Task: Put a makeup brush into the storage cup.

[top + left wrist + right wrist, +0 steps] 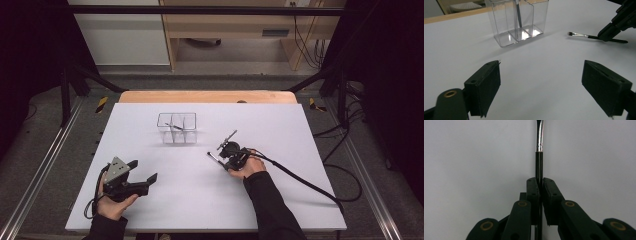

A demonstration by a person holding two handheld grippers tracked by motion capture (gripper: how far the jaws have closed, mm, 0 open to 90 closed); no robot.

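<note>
A clear plastic organiser [176, 128] with several compartments stands at the table's middle back, and a thin dark brush [174, 127] leans inside it. My right gripper [220, 160] is shut on the black handle of a small makeup brush [213, 157], low over the table to the right of the organiser. In the right gripper view the handle runs up between the closed pads to a silver ferrule [539, 137]. My left gripper [143, 170] rests open at the front left with nothing between its jaws. The left gripper view shows the organiser [517, 22], the held brush [580, 35] and the right gripper [619, 22].
The white table top [280, 125] is bare around both grippers. A wooden edge [207, 96] runs along the back. A black cable [305, 182] trails from the right gripper toward the front right corner. Metal rails [45, 165] flank the table.
</note>
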